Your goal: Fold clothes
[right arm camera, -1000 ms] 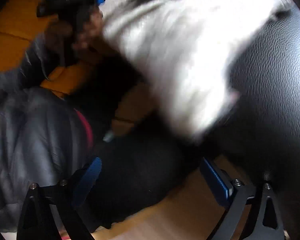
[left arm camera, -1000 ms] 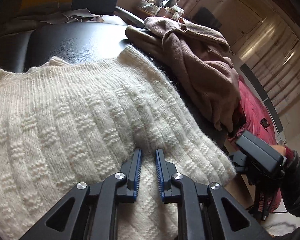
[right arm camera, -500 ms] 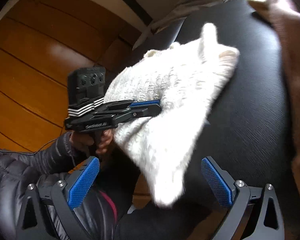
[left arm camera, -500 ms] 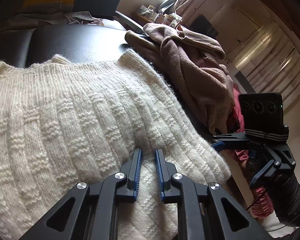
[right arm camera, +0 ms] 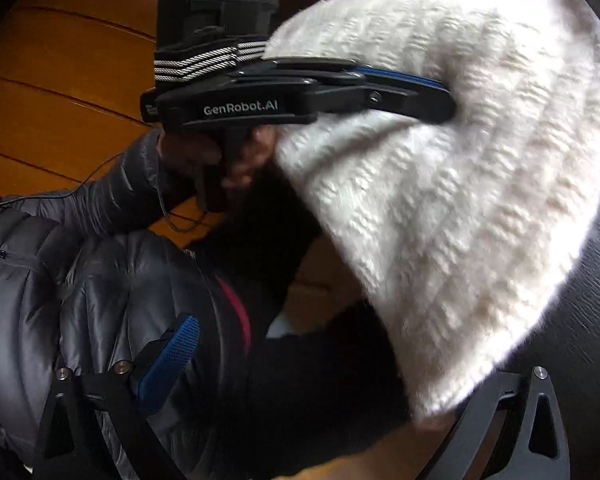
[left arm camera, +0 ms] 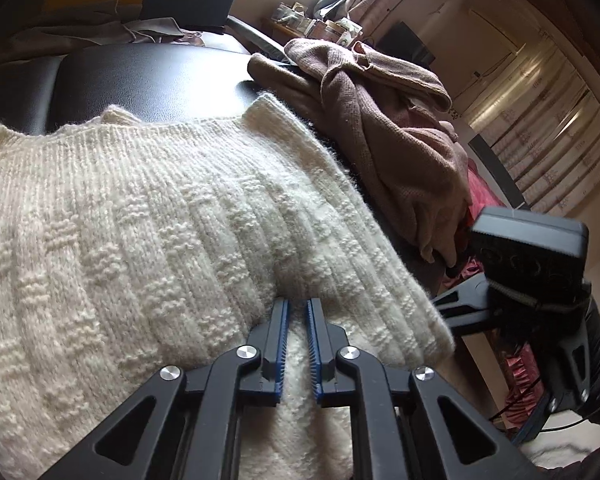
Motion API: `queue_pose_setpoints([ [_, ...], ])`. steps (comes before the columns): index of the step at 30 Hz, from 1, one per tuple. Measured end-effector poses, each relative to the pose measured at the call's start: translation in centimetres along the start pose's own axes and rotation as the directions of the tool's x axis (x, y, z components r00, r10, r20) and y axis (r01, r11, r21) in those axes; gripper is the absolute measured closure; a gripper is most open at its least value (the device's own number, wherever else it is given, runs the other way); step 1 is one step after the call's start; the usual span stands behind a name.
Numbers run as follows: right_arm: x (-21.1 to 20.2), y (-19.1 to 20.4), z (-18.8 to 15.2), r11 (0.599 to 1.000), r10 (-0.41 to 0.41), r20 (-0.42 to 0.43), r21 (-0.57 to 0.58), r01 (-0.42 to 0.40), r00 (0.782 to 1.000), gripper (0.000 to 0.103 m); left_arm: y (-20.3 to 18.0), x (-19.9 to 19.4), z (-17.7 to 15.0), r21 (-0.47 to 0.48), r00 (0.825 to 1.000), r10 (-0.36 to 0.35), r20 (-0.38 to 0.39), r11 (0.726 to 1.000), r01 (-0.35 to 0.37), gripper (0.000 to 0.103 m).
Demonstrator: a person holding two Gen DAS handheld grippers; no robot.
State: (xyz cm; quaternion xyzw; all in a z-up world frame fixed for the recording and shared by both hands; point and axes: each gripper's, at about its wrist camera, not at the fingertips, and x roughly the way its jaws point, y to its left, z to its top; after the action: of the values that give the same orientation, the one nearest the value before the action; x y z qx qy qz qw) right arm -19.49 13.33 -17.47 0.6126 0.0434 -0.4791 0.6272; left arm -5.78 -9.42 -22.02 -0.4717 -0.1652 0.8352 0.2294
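Note:
A cream knitted sweater (left arm camera: 148, 232) lies on the black leather surface (left arm camera: 140, 76), its near edge lifted. My left gripper (left arm camera: 298, 310) is shut on a fold of that edge; in the right wrist view the left gripper (right arm camera: 446, 96) clamps the sweater (right arm camera: 460, 184) from the side. My right gripper (right arm camera: 340, 356) stands open, its jaws wide apart. The sweater's lower corner hangs over its right finger and hides the pad; the left blue pad (right arm camera: 168, 356) is bare. In the left wrist view the right gripper (left arm camera: 446, 314) sits just off the sweater's right corner.
A heap of brown garments (left arm camera: 384, 136) lies at the back right of the black surface, with red fabric (left arm camera: 484, 200) behind it. A person's dark puffer sleeve (right arm camera: 80, 288) fills the lower left of the right wrist view, above a wooden floor (right arm camera: 60, 80).
My right gripper has swung in toward the sweater's near right corner, which now hangs between its open jaws. The left gripper keeps its hold with little movement.

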Motion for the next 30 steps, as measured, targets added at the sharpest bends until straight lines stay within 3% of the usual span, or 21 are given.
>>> queue_pose_setpoints([
  [6, -0.7, -0.4, -0.3, 0.997, -0.05, -0.005, 0.058, 0.05, 0.999, 0.0, 0.0, -0.1, -0.2, -0.008, 1.0, 0.006, 0.006, 1.0, -0.006, 0.097],
  [9, -1.4, 0.6, -0.8, 0.987, -0.149, 0.001, 0.061, 0.149, 0.989, 0.0, 0.1, -1.1, -0.5, -0.043, 1.0, -0.014, 0.017, 0.999, 0.015, 0.096],
  [11, -2.4, 1.3, -1.3, 0.969, -0.235, 0.022, 0.077, 0.233, 0.972, 0.0, 0.0, -2.7, -1.0, -0.059, 0.999, -0.027, 0.035, 0.998, 0.029, 0.081],
  [15, -5.5, 3.1, -1.7, 0.906, -0.416, 0.108, 0.132, 0.402, 0.903, 0.0, 1.6, -8.5, -3.3, -0.078, 0.991, 0.003, 0.136, 0.997, 0.008, 0.08],
  [18, -5.9, 5.5, 0.5, 0.908, -0.42, 0.234, 0.1, 0.407, 0.877, 0.0, 4.9, -14.0, -5.8, -0.163, 0.974, 0.042, 0.222, 0.987, -0.006, 0.079],
  [20, -5.1, 6.7, 2.8, 0.912, -0.405, 0.3, 0.064, 0.405, 0.864, 0.0, 7.5, -18.2, -8.7, -0.233, 0.953, 0.107, 0.285, 0.972, -0.039, 0.078],
  [22, -2.7, 7.5, 6.2, 0.927, -0.36, 0.345, 0.032, 0.373, 0.867, 0.0, 10.0, -22.0, -11.3, -0.294, 0.931, 0.162, 0.328, 0.954, -0.062, 0.076],
  [25, 1.3, 7.4, 10.9, 0.93, -0.35, 0.346, 0.016, 0.367, 0.871, 0.0, 13.9, -26.5, -14.7, -0.377, 0.903, 0.233, 0.362, 0.922, -0.087, 0.075],
  [27, 4.0, 6.9, 13.5, 0.928, -0.356, 0.331, 0.014, 0.373, 0.874, 0.0, 16.5, -28.0, -16.3, -0.41, 0.905, 0.234, 0.354, 0.909, -0.074, 0.074],
  [30, 6.0, 5.7, 15.4, 0.923, -0.372, 0.308, 0.023, 0.384, 0.876, 0.0, 18.6, -27.6, -16.7, -0.399, 0.924, 0.153, 0.351, 0.917, 0.0, 0.074],
])
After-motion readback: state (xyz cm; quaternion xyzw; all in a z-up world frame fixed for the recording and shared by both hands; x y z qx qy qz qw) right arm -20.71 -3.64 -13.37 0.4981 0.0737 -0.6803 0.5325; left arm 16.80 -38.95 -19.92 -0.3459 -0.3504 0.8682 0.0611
